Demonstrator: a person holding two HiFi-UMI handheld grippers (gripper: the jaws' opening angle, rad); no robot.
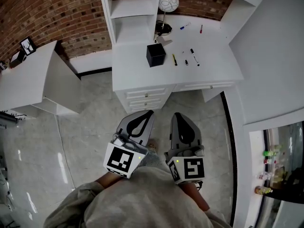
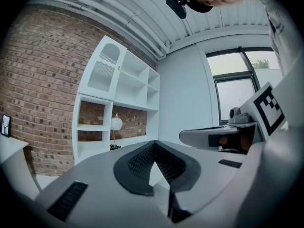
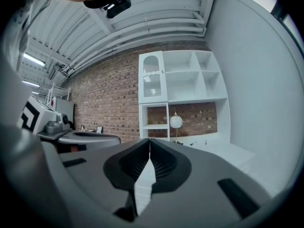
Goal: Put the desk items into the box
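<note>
**Both grippers shut and empty, desk well ahead**

The left gripper point(image 1: 149, 113) has its grey jaws pressed together with nothing between them. Just to its right, the right gripper point(image 1: 177, 115) is closed the same way and is equally empty. Both hang close to the person's body with their tips aimed at the white desk with drawers point(image 1: 137, 75), which is well apart from them.

The step in hand looks like the approach, with nothing picked up yet. To do it well, bring one tool over the desk top and spread its jaws before lowering. Set the pads across a pen's thin width, not along its length.

The small black cube-shaped box point(image 1: 156, 55) sits far ahead of the left gripper's tips, one corner turned toward them. Right of the box lies a slim yellow-and-dark pen point(image 1: 175, 60), its long axis running almost straight away from the grippers. Next is a short dark marker point(image 1: 186, 61), too small to read. The black-and-white marker point(image 1: 194, 57) beside it slants, with its far end leaning left. Beyond these, a blue pen point(image 1: 185, 26) lies diagonally and a red pen point(image 1: 201, 29) points nearly straight away. Which ends carry the caps cannot be told.
</note>
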